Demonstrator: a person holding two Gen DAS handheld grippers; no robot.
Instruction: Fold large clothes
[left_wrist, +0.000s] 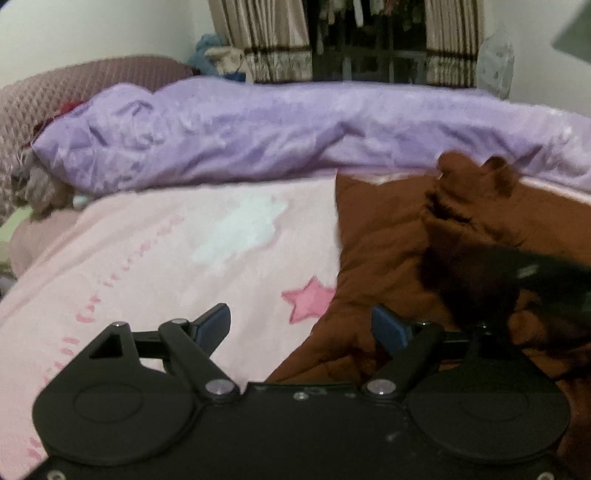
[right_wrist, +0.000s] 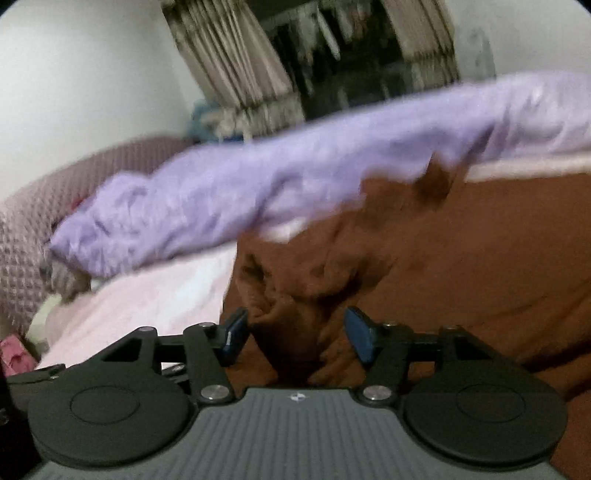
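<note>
Bed: pink sheet (left_wrist: 147, 258) with star prints carries everything; I read places off its edges.
Quilt: purple quilt (left_wrist: 258, 136) lies bunched along the far edge of the bed, just behind the garment. My worry is that a wide sweep of cloth snags it and drags it into the fold.
Garment: brown garment (left_wrist: 376, 236) sits on the right half of the bed, rumpled, its left edge running down the middle. One heaped part stands up near the far edge. I judge the fold unfinished, and that heap could slump back and undo it.
Right gripper: right gripper (right_wrist: 295, 332) has its jaws apart, with a ridge of brown cloth between the blue pads. I see no pad pressing on it. The view is smeared with motion, so closing now could pinch several layers or miss the edge.
Left gripper: left gripper (left_wrist: 301, 328) stands wide apart over the near edge of the bed, holding nothing. Its right finger lies over brown cloth, its left over the sheet. A careless close here might catch the sheet along with the garment.
</note>
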